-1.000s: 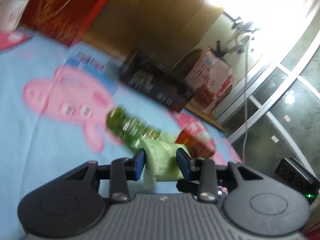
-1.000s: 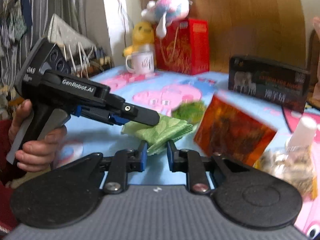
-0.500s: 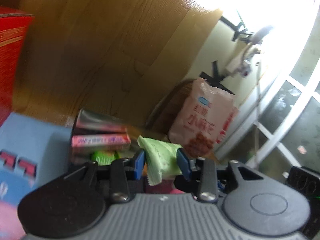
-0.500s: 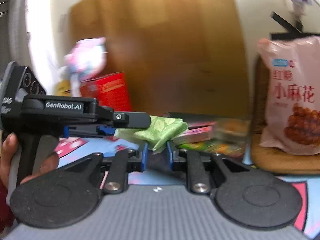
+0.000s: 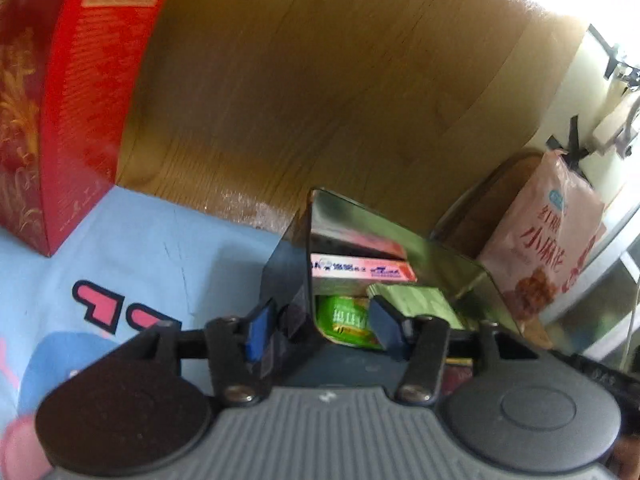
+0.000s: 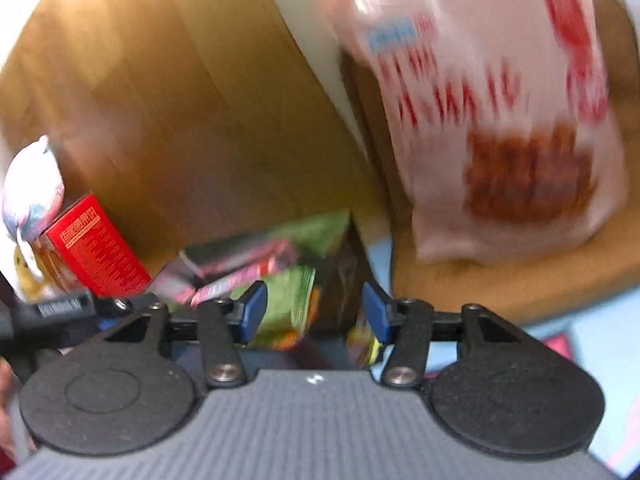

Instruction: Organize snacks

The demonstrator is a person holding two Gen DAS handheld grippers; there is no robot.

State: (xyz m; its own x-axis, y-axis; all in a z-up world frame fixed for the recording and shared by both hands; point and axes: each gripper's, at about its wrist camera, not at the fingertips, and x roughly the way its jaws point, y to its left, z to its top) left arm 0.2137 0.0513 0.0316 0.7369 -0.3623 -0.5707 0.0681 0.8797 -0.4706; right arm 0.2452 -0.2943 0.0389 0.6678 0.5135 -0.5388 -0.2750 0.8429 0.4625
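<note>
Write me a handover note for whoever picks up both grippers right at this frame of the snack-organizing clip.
Left gripper: open, holding nothing, poised at the open dark box.
Right gripper: open, holding nothing, at the same box from the other side.
In the box: the pale green packet, a bright green packet and a pink carton.
Outside the box: the big pink snack bag leaning on the chair, and the red box standing on the blue cloth.
Done: pale green packet is in the box.
Left: probably back both grippers out and fetch whatever snacks remain; none show in these views.
</note>
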